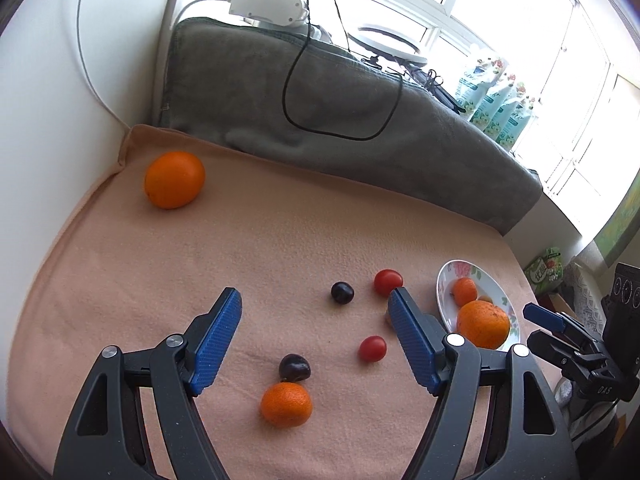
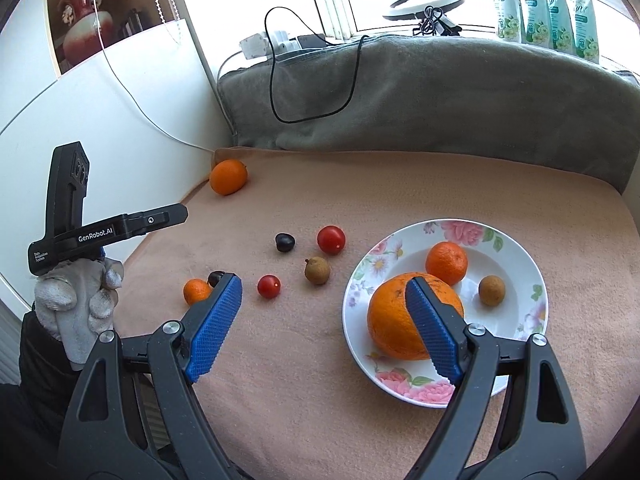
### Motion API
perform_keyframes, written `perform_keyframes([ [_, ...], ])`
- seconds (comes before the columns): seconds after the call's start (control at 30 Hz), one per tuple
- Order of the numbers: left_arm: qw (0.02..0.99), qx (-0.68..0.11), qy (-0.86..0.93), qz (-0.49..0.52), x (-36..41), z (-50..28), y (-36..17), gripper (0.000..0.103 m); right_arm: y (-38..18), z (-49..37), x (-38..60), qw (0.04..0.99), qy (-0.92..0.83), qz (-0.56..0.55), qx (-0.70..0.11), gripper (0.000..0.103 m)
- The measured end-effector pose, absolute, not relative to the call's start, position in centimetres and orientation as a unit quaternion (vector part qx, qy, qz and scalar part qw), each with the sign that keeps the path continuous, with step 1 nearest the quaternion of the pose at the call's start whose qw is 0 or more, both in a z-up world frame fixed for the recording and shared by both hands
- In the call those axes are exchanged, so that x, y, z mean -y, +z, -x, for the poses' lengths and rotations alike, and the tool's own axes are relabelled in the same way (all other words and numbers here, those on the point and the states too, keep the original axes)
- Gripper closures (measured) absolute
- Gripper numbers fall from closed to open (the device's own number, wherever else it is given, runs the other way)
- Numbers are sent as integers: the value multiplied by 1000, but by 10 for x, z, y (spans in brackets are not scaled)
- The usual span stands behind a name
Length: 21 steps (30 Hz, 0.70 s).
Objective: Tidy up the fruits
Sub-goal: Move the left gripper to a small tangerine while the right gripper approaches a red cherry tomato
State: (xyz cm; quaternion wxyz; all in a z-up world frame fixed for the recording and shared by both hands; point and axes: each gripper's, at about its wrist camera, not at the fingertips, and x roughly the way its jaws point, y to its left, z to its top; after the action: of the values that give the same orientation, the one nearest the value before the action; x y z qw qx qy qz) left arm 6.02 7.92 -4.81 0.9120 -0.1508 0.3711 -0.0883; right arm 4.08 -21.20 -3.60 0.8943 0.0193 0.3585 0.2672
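On the peach cloth [image 1: 200,264] lie a large orange [image 1: 175,179], two dark cherries [image 1: 342,292] [image 1: 294,367], two cherry tomatoes [image 1: 388,282] [image 1: 372,348] and a mandarin [image 1: 286,405]. My left gripper [image 1: 316,300] hangs open above them with nothing between its pads. The flowered plate [image 2: 360,344] holds a big orange [image 2: 392,320], a mandarin [image 2: 446,262] and a longan [image 2: 491,290]. Another longan [image 2: 317,271] lies on the cloth left of the plate. My right gripper [image 2: 323,282] is open and empty, its right finger in front of the big orange.
A grey blanket [image 2: 440,92] with a black cable [image 2: 312,80] rises behind the cloth. A white wall [image 2: 120,120] borders the left side. Packets [image 2: 548,8] stand on the window sill. A gloved hand [image 2: 80,300] holds the left gripper's handle.
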Motion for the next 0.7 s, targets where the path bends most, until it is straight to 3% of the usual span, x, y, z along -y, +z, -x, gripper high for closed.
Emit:
perform_keyframes([
  [0.37, 903, -384, -95, 166, -88, -43, -64, 30, -43, -42, 187, 886, 284, -8, -367, 18],
  [0.43, 900, -390, -96, 167, -87, -39, -69, 31, -45, -44, 182, 882, 288, -7, -372, 24],
  [0.6, 895, -399, -100, 173, -87, -27, -79, 33, -53, -47, 169, 876, 296, 4, -381, 25],
  [0.7, 892, -403, -103, 178, -85, -23, -85, 33, -58, -50, 158, 868, 305, 11, -391, 37],
])
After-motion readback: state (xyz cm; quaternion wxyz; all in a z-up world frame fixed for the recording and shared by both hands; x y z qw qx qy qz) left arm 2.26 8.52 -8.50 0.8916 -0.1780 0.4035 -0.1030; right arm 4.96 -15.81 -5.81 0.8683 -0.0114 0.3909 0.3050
